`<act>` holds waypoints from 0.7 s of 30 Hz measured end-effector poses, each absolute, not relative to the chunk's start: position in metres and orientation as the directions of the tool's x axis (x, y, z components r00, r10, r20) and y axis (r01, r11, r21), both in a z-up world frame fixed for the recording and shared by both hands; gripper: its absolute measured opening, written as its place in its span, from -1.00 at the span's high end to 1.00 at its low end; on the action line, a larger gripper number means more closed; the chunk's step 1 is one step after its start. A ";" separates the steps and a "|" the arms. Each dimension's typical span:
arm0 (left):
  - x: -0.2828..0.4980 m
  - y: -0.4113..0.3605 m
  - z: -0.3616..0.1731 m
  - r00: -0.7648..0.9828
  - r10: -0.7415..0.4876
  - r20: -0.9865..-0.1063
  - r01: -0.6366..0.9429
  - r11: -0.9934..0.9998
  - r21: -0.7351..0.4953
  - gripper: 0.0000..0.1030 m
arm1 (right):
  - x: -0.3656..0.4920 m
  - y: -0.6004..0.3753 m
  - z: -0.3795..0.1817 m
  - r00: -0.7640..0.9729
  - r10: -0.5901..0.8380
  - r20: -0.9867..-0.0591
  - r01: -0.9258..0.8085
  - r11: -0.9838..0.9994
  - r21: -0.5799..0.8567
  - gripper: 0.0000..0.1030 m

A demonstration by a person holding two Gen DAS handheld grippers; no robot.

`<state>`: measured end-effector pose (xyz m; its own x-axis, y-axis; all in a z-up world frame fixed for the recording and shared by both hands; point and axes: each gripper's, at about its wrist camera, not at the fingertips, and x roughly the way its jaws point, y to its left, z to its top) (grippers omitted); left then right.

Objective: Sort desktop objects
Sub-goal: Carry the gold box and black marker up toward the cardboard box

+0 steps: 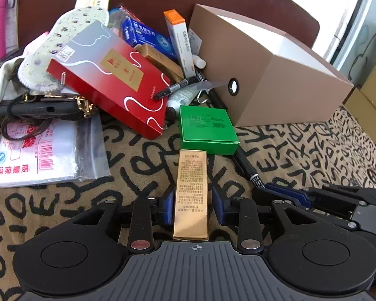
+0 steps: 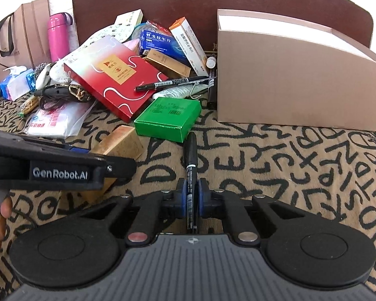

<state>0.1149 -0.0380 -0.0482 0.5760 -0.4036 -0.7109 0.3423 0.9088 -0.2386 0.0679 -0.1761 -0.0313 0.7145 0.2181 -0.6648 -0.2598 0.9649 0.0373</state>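
Observation:
My left gripper is shut on a long gold box, which points toward a green box. My right gripper is shut on a black marker whose cap end reaches the green box. The left gripper and its gold box show at the left of the right wrist view. The right gripper shows at the right of the left wrist view, holding the marker. A tan open box stands at the right of the pile, seen also in the right wrist view.
A heap behind holds a red flat box, a second black marker, blue and orange-white medicine boxes, a plastic bag and a bag strap. A pink bottle and a paper bag stand far left. A patterned cloth covers the table.

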 end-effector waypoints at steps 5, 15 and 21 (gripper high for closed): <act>0.115 -0.039 -0.048 0.575 -0.390 -0.719 0.340 0.914 -0.223 0.19 | 0.072 -0.177 -0.032 0.713 0.220 -0.666 -0.251 0.967 0.051 0.78; 0.107 -0.046 -0.044 0.577 -0.373 -0.727 0.333 0.920 -0.208 0.55 | 0.065 -0.186 -0.028 0.704 0.271 -0.657 -0.268 0.957 0.108 0.79; 0.093 -0.054 -0.026 0.580 -0.409 -0.705 0.361 0.905 -0.227 0.55 | 0.046 -0.202 -0.006 0.734 0.311 -0.604 -0.272 0.949 0.158 0.79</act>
